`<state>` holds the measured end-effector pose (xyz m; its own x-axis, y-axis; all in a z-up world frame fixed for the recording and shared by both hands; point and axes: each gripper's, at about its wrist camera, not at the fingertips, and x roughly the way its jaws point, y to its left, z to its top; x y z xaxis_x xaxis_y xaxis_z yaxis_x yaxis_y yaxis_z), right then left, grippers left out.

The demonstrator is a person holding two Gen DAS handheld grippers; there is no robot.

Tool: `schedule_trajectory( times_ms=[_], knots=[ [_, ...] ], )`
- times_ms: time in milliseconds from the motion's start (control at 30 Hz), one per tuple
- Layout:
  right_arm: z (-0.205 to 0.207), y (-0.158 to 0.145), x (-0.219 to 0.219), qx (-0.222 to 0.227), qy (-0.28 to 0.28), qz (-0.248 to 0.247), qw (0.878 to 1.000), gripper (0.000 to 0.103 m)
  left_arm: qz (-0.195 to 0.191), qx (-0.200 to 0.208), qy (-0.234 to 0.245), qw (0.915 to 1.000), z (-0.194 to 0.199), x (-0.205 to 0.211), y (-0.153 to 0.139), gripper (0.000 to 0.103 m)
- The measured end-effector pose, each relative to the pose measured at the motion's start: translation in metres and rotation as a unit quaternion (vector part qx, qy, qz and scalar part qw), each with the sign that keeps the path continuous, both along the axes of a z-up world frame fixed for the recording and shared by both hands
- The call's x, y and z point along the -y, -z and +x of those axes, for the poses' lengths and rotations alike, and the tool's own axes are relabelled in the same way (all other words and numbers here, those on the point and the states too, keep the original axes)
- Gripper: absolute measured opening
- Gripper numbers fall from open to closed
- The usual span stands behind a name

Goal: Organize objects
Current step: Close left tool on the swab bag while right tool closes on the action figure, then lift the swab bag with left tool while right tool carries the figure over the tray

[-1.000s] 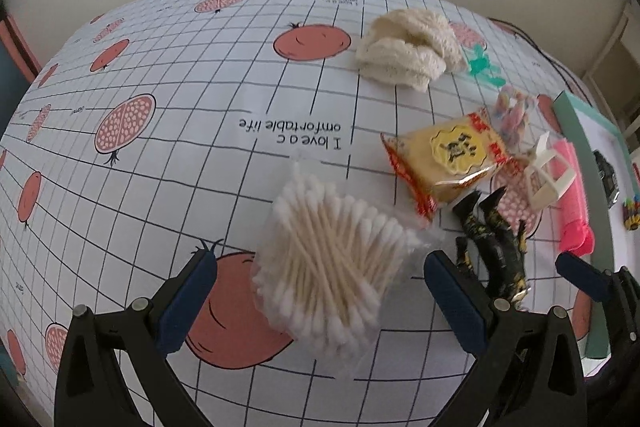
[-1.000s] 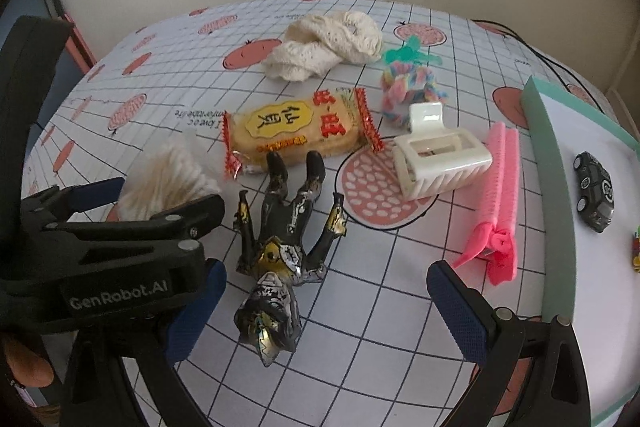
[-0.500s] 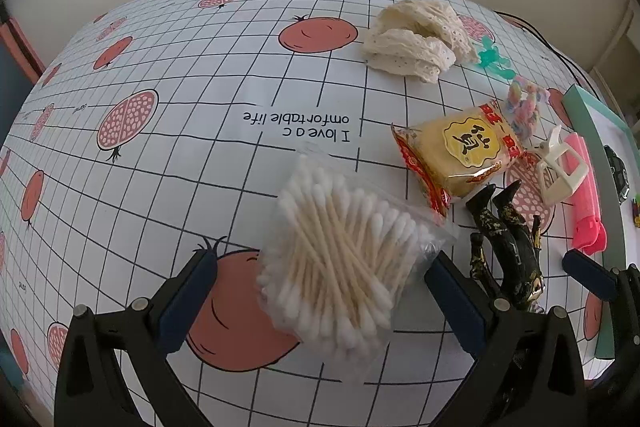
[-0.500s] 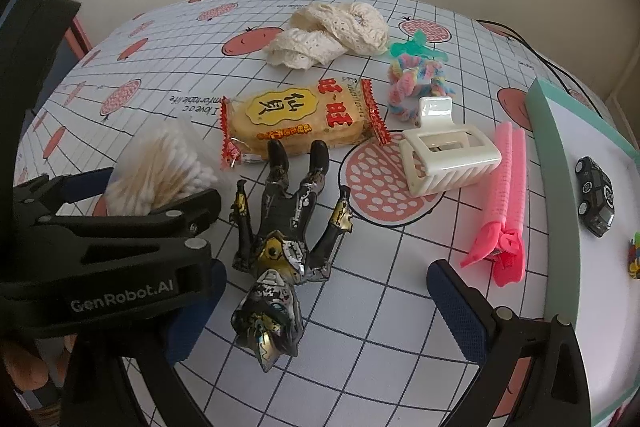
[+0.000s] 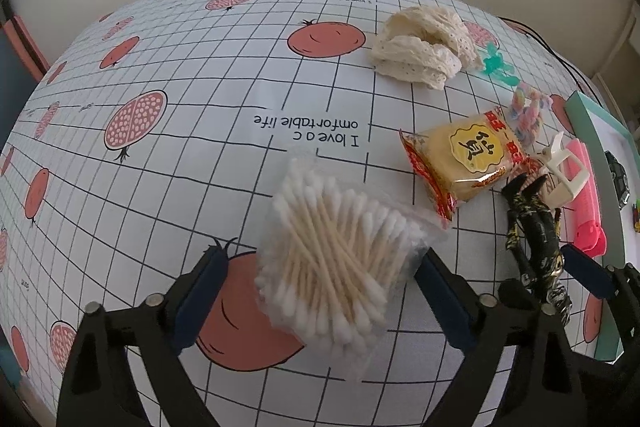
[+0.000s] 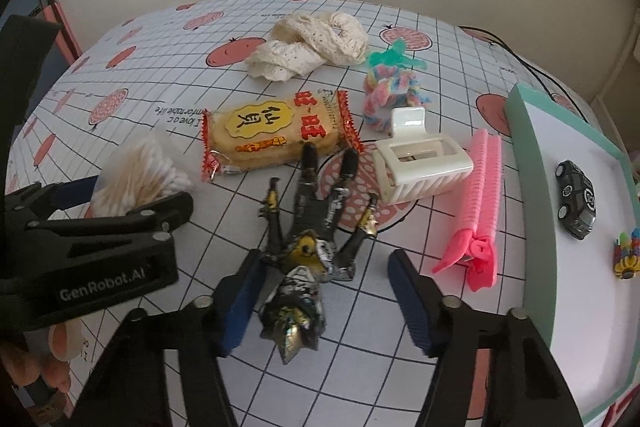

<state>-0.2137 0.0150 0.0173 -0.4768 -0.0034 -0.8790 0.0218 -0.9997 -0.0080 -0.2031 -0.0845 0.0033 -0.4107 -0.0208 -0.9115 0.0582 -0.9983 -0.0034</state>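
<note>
Near the front edge of the table [image 5: 192, 67], the left gripper [image 5: 320, 291] reaches forward low over the cloth with its jaws spread wide around the bag of cotton swabs [image 5: 336, 255]; the right pad seems to touch the bag's plastic, the left pad stands clear of it, so nothing is clamped. In the right wrist view a person's fingers [image 6: 44, 351] show under that tool at the near left. The right gripper [image 6: 320, 303] comes in low beside it, jaws about half open on either side of the black and gold toy figure [image 6: 308, 243], which lies flat with its head toward the camera and its legs pointing away; the left pad sits just at the figure's shoulder, the right pad apart from it (whether either truly touches I cannot tell). Beyond the feet lies the rice cracker packet [image 6: 276, 131], with the white hair claw [image 6: 424, 171] and pink clip [image 6: 480, 203] to its right, then the green-rimmed tray [image 6: 532, 187] at the right edge holding a toy car [image 6: 578, 199]. Far off rest the lace cloth [image 6: 308, 47] and a pastel scrunchie [image 6: 392, 91]. Left of the swabs the patterned cloth lies open all the way to the table's left and far edges.
</note>
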Motion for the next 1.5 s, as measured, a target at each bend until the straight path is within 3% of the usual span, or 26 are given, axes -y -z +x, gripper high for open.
schedule_trajectory(
  times_ms=[167, 233, 967, 1500],
  knots=[
    [0.000, -0.001, -0.001, 0.000, 0.001, -0.001, 1.000, 0.052, -0.001, -0.007, 0.001, 1.0000, 0.002, 0.001, -0.004, 0.074],
    [0.000, -0.001, -0.002, 0.000, 0.002, -0.001, 1.000, 0.051, -0.001, -0.006, 0.000, 1.0000, 0.001, 0.001, -0.005, 0.072],
    [0.003, -0.007, -0.009, -0.012, 0.002, -0.024, 1.000, 0.047, -0.004, -0.010, 0.001, 0.9999, 0.000, 0.000, -0.009, 0.071],
    [0.019, -0.050, -0.029, -0.079, -0.017, -0.034, 0.996, 0.046, -0.004, -0.078, -0.030, 0.9965, 0.004, -0.005, -0.051, 0.071]
  ],
)
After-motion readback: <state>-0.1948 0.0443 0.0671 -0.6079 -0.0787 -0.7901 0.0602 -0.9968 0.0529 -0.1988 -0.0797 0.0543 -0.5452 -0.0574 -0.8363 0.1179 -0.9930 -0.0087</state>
